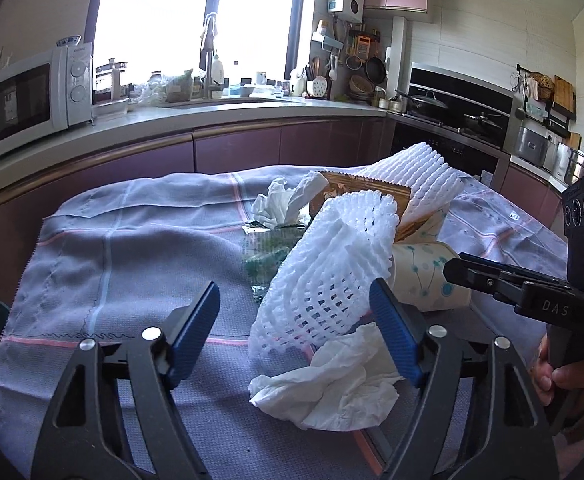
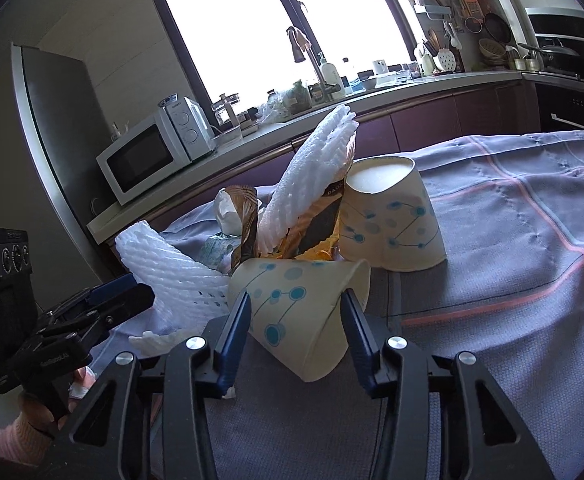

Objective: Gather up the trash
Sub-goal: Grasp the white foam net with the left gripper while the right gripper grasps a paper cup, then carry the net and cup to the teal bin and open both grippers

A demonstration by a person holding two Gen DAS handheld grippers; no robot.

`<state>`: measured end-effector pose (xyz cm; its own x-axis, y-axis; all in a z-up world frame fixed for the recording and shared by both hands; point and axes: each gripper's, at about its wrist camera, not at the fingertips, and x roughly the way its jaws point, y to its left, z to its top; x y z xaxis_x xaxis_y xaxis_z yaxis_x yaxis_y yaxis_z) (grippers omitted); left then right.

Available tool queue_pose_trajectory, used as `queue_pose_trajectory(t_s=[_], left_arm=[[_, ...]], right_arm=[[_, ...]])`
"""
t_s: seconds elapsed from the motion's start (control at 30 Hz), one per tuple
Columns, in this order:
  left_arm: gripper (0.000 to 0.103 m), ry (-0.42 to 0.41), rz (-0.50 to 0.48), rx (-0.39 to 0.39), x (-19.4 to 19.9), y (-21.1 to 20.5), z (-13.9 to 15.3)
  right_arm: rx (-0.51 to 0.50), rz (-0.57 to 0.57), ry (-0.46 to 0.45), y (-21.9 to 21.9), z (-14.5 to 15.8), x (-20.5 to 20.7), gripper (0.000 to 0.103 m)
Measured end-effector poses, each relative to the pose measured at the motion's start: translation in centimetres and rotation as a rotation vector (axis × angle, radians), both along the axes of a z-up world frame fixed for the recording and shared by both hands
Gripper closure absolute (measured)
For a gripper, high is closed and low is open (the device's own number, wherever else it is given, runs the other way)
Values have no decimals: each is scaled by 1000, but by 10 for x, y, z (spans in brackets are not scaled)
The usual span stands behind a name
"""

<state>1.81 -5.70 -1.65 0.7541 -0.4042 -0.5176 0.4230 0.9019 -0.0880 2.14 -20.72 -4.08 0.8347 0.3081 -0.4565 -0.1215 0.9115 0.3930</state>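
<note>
A heap of trash is seen on a grey-blue checked tablecloth [image 1: 104,248] at the centre of both views. In the left wrist view, the left gripper [image 1: 294,320] is held low at the bottom of the frame with its blue-padded jaws spread wide; nothing is gripped, and a white foam net [image 1: 332,272] and a crumpled white tissue [image 1: 332,384] lie between and just ahead of the pads. A second foam net [image 1: 416,176] is propped at upper centre against a brown snack wrapper [image 1: 376,192], with another tissue [image 1: 280,204] to its left and a green wrapper [image 1: 264,252] lying flat below it. A paper cup [image 1: 424,276] printed with blue dots is seen on its side at centre right, and the right gripper is visible entering from the right edge beside it. In the right wrist view, the right gripper [image 2: 296,320] is recorded at bottom centre with its jaws open on either side of that tipped paper cup [image 2: 304,312]; whether the pads touch the cup wall cannot be told. A second cup [image 2: 388,216] stands upside down just behind it, at centre. A microwave [image 2: 152,152] is noted on the counter at middle left of the same frame, and a refrigerator [image 2: 52,128] at far left.
</note>
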Motion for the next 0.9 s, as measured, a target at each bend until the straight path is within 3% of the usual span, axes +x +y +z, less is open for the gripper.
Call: queue_pose_trajectory(t_s=[0.17, 0.37, 0.53, 0.9], left_arm=[[65, 33, -29, -4, 8, -6, -5], [90, 57, -34, -32, 5, -2, -7], [93, 62, -39, -67, -3, 9, -2], [94, -7, -6, -89, -29, 35, 24]], right_arm=[[13, 18, -5, -1, 1, -1, 78], [21, 43, -24, -1, 4, -6, 96], [20, 66, -49, 3, 12, -13, 101], [-11, 122, -109, 16, 37, -28, 101]])
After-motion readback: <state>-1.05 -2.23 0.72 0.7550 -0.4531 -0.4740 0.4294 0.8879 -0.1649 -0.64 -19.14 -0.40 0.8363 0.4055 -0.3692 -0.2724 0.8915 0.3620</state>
